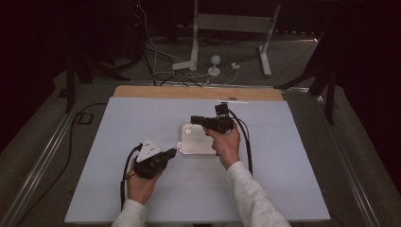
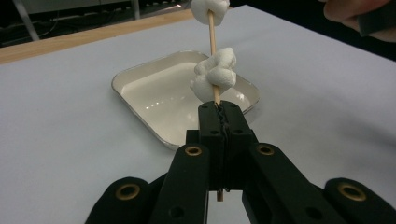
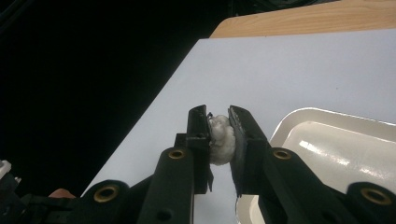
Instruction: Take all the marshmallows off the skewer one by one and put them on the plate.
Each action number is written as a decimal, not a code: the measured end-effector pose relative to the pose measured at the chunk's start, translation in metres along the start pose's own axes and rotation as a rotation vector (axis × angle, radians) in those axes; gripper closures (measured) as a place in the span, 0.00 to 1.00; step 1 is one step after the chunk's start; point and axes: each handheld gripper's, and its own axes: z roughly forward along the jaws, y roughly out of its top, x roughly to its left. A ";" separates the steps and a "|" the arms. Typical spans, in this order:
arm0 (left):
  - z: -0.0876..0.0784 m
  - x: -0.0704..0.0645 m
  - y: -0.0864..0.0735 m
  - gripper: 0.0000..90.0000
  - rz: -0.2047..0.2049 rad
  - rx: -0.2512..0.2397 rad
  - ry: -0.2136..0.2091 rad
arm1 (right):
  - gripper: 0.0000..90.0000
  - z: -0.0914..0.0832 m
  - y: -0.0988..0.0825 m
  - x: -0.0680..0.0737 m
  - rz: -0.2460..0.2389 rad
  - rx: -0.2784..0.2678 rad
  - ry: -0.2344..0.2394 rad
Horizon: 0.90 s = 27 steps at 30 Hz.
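Observation:
My left gripper (image 1: pixel 172 152) (image 2: pixel 220 109) is shut on the lower end of a thin wooden skewer (image 2: pixel 212 35), which stands upright over the near edge of a white metal tray (image 1: pixel 201 142) (image 2: pixel 154 93). A white marshmallow (image 2: pixel 215 74) is threaded on the skewer just above the jaws. A second marshmallow (image 2: pixel 210 7) sits higher on the stick, at the top edge of that view. My right gripper (image 1: pixel 194 118) (image 3: pixel 218 116) points left above the tray's (image 3: pixel 336 149) far left corner and is shut on a squashed white marshmallow (image 3: pixel 222 140).
The tray lies in the middle of a pale sheet (image 1: pixel 142 127) that covers the table, with a wooden strip (image 1: pixel 156 91) along the far edge. Cables and a white stand (image 1: pixel 194 61) lie on the floor beyond. Dark floor drops off past the sheet's left edge.

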 end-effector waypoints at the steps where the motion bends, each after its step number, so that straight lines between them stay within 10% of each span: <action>1: 0.000 0.000 -0.001 1.00 0.006 0.001 0.008 | 0.89 -0.002 0.001 0.000 -0.010 -0.014 -0.015; 3: 0.000 0.000 -0.006 1.00 0.037 0.062 0.049 | 0.89 -0.006 0.002 0.000 -0.010 -0.058 -0.058; 5: -0.004 0.010 -0.013 1.00 -0.042 0.050 0.031 | 0.90 -0.031 0.015 -0.016 0.067 -0.167 -0.049; 11: -0.012 0.017 -0.005 1.00 -0.079 -0.002 0.041 | 0.89 -0.058 0.027 -0.020 -0.043 -0.122 -0.097; 27: -0.011 0.017 -0.005 1.00 -0.102 -0.010 0.021 | 0.85 -0.021 -0.009 -0.038 -0.151 0.041 -0.211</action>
